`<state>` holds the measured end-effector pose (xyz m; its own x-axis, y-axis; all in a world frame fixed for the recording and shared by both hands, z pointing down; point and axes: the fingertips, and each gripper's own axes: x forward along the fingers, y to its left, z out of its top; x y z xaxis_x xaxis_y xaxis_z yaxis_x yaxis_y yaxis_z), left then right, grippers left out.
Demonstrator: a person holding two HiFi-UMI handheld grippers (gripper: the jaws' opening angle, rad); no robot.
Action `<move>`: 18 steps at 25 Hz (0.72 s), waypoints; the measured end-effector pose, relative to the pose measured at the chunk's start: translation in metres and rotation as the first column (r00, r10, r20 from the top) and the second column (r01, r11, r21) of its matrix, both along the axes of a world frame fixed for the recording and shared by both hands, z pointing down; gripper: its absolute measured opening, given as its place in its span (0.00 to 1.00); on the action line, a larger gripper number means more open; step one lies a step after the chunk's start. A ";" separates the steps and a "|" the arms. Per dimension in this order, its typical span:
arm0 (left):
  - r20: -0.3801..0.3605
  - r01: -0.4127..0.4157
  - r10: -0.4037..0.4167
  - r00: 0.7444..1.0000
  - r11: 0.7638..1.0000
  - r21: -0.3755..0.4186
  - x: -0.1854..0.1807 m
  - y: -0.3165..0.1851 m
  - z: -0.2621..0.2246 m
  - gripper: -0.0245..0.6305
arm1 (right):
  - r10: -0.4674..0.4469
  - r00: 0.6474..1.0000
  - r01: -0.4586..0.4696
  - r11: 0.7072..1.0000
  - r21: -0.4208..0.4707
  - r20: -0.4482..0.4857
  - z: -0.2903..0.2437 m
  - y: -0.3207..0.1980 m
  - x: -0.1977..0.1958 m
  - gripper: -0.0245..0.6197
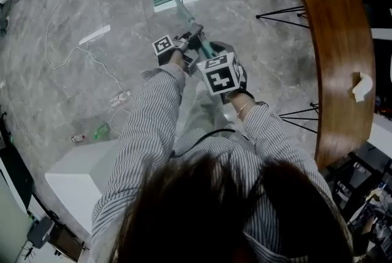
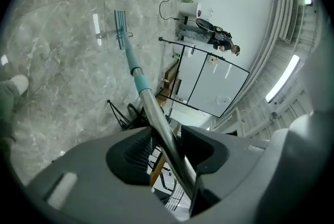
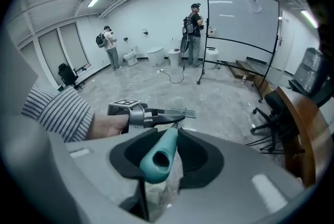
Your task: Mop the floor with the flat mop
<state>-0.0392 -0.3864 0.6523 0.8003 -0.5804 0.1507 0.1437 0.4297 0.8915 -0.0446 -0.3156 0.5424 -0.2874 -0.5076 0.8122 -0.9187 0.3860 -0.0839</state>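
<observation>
Left gripper (image 2: 168, 139) and right gripper (image 3: 167, 144) fingers both clamp the mop handle (image 2: 136, 78); a wide leftward sweep could snag the cable (image 1: 101, 65) on the floor (image 1: 73, 4).

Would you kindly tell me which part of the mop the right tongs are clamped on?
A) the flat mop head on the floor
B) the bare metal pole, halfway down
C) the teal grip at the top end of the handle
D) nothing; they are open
C: the right gripper view shows the right tongs shut on the teal grip, while the left tongs clamp the metal pole lower down.
</observation>
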 end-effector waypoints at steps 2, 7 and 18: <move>0.013 0.004 -0.003 1.000 1.000 -0.005 -0.004 -0.015 0.007 0.30 | -0.026 0.999 0.026 1.000 -0.005 -0.025 0.008 -0.014 -0.004 0.23; 0.060 0.038 -0.039 0.997 0.999 0.015 -0.020 -0.054 0.036 0.29 | -0.066 0.996 0.065 0.998 -0.020 -0.059 0.017 -0.050 -0.014 0.23; 0.067 0.022 -0.023 0.997 1.000 0.006 -0.015 -0.053 0.029 0.27 | -0.069 0.995 0.065 0.996 -0.053 -0.075 0.026 -0.049 -0.010 0.23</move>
<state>-0.0543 -0.4394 0.6816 0.7751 -0.5990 0.2007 0.0932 0.4226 0.9015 -0.0542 -0.3649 0.5681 -0.2553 -0.4468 0.8574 -0.8953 0.4442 -0.0351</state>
